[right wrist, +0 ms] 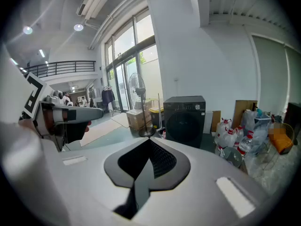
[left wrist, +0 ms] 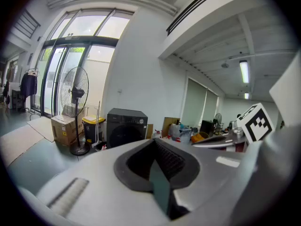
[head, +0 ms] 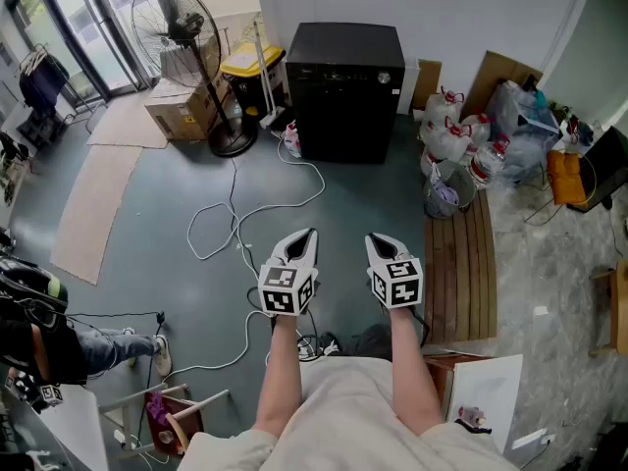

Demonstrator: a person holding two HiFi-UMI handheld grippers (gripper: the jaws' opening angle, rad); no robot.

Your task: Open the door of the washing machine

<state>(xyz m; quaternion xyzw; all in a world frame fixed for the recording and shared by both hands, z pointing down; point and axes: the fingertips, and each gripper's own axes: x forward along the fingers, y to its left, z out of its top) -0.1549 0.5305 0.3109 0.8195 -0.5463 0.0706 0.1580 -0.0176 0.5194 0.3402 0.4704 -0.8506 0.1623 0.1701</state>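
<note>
A black washing machine [head: 344,90] stands against the far wall with its round door [right wrist: 183,125] shut; it also shows in the left gripper view as the washing machine [left wrist: 125,127]. My left gripper [head: 306,235] and right gripper [head: 378,239] are held side by side well short of it, over the grey floor, both pointing toward the machine. Both are shut with nothing between the jaws. In each gripper view the jaws meet at a closed tip.
A standing fan [head: 186,37], a cardboard box [head: 182,106] and a yellow-lidded bin [head: 253,71] stand left of the machine. Water jugs [head: 453,137] and bags [head: 520,126] are at its right, by a wooden bench [head: 459,268]. White cables [head: 235,226] trail across the floor.
</note>
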